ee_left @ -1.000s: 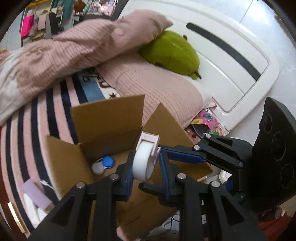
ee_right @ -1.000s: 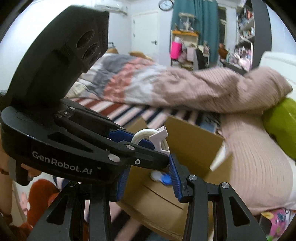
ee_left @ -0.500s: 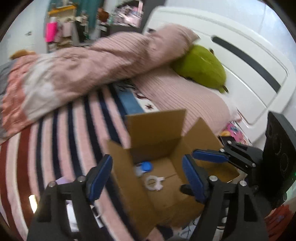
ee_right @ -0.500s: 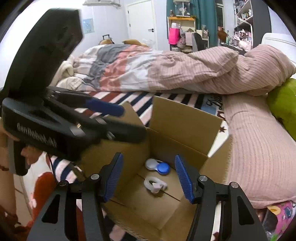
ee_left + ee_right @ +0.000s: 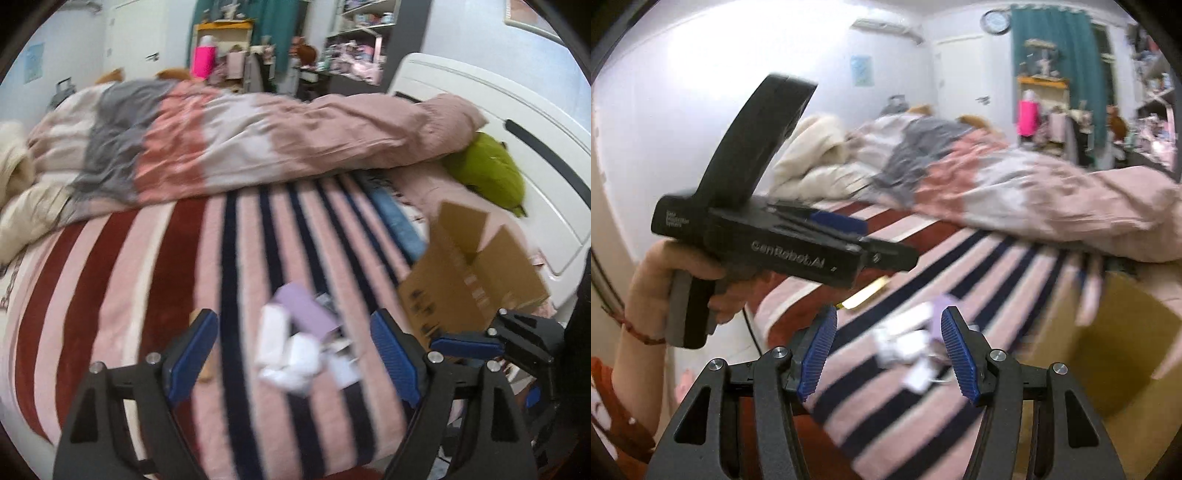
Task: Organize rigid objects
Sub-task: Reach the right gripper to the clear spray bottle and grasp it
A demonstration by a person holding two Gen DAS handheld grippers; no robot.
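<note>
A small pile of rigid items lies on the striped bed: white plastic pieces [image 5: 288, 354] and a lilac flat box [image 5: 304, 308]; the pile shows blurred in the right wrist view [image 5: 908, 341]. My left gripper [image 5: 295, 350] is open and empty, hovering just before the pile. My right gripper [image 5: 886, 347] is open and empty, also facing the pile. The open cardboard box [image 5: 476, 277] stands at the bed's right edge; it also shows in the right wrist view [image 5: 1108, 354]. The left gripper's body [image 5: 768, 236] shows in the right wrist view.
A rumpled duvet [image 5: 240, 140] lies across the far side of the bed. A green plush [image 5: 487, 170] rests by the white headboard [image 5: 535, 147]. A thin yellowish object [image 5: 866, 295] lies on the blanket left of the pile.
The left gripper opened and let a white tape dispenser fall into the cardboard box. Both grippers then swung left, away from the box, toward the pile on the blanket.
</note>
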